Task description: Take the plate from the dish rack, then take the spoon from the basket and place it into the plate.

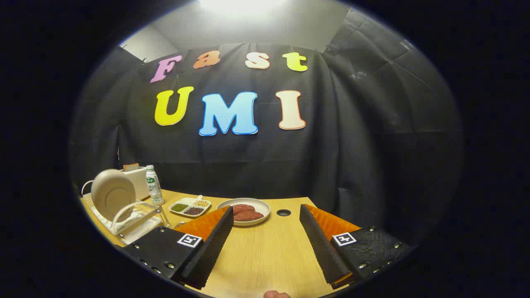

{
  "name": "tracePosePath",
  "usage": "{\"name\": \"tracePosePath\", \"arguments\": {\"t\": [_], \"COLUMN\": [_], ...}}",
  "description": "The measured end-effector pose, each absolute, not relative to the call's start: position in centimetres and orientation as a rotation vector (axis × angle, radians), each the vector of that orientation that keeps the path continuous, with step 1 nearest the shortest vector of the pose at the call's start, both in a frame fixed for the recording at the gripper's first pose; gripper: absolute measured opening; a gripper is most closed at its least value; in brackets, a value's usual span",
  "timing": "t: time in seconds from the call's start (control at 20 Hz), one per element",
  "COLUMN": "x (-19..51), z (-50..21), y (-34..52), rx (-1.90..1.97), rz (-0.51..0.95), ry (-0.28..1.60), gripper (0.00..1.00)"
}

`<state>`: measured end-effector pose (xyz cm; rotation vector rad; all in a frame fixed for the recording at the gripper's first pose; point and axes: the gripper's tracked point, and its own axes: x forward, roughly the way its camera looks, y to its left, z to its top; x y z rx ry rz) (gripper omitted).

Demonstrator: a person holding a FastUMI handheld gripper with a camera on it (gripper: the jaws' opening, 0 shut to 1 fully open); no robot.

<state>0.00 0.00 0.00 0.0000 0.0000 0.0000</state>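
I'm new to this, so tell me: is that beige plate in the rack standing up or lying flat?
Standing on edge: the plate leans upright in the dish rack. The gripper is open, holding nothing.

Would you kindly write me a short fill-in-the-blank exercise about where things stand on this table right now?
1. The beige plate stands on edge in the white dish ____.
2. The gripper has its fingers ____, with bare table between them.
3. The round dish just beyond the fingers holds reddish ____.
4. The bottle stands beside the white ____.

Missing words: rack; open; meat; toaster
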Motion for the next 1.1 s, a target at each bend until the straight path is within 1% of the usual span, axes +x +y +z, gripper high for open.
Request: {"name": "tracePosePath", "arguments": {"t": [0.1,0.3,0.5,0.7,0.8,1.0,1.1], "x": [-1.5,-3.7,-4.5,-4.8,-4.5,-3.7,-2.9], "z": [3.9,8.4,11.6,12.3,12.0,12.7,12.0], "y": [2.0,6.0,8.6,10.7,11.6,15.5,16.8], "rx": [0.029,0.029,-0.001,0.014,0.015,0.076,0.071], "rz": [-0.012,-0.013,-0.012,-0.005,-0.017,0.053,0.074], "ry": [-0.033,-0.051,-0.096,-0.073,-0.032,0.028,0.099], "gripper": [0.99,0.99,0.99,0.99,0.99,0.99,0.99]}}
